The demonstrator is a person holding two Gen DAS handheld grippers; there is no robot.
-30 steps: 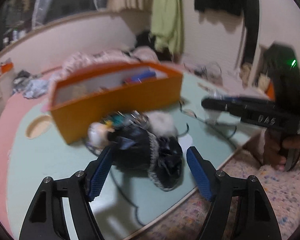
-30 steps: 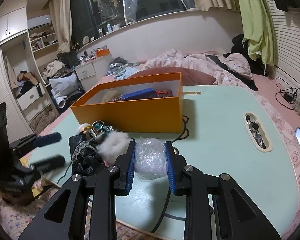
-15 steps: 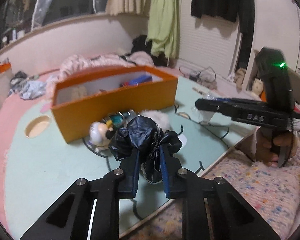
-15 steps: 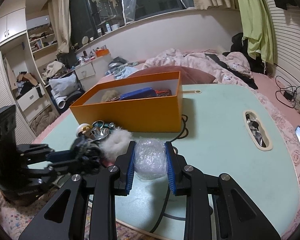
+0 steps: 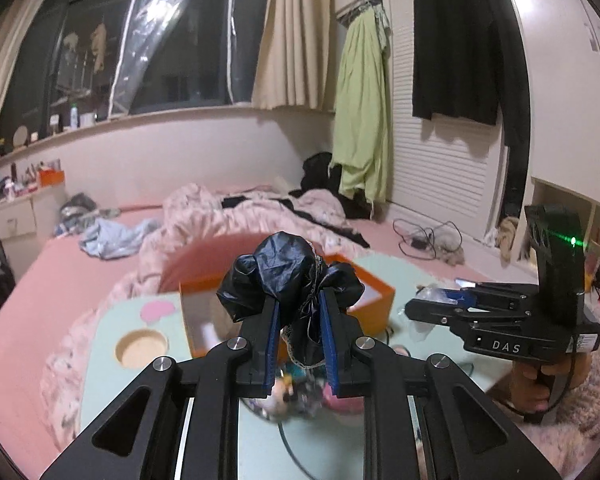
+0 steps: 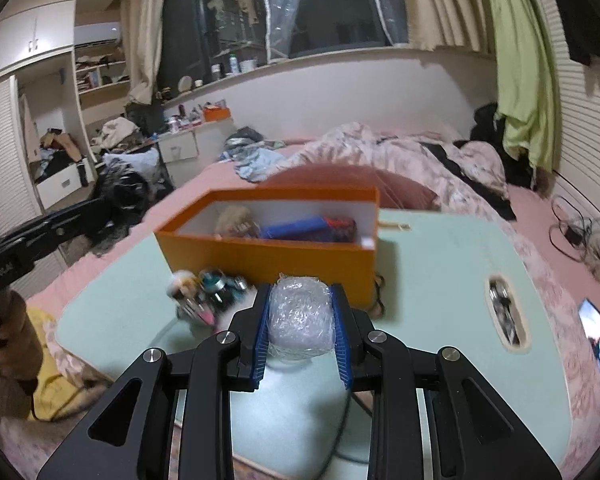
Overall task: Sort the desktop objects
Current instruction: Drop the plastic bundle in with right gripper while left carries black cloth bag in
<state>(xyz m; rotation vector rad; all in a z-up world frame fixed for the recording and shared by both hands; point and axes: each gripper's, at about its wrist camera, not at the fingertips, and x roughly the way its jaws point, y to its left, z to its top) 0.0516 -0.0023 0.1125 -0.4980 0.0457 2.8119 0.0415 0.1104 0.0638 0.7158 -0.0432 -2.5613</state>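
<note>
**Both loads up off the desk**

Since the earlier frame the left gripper (image 5: pixel 299 322) has clenched on the black crumpled bag (image 5: pixel 288 280) and lifted it clear of the desk (image 6: pixel 440 264). The right gripper (image 6: pixel 301 330) grasps the clear plastic wad (image 6: pixel 300 314), also raised. The orange box (image 6: pixel 268 256) sits just beyond, probably the drop point for both; blur hides the remaining small items.
</note>
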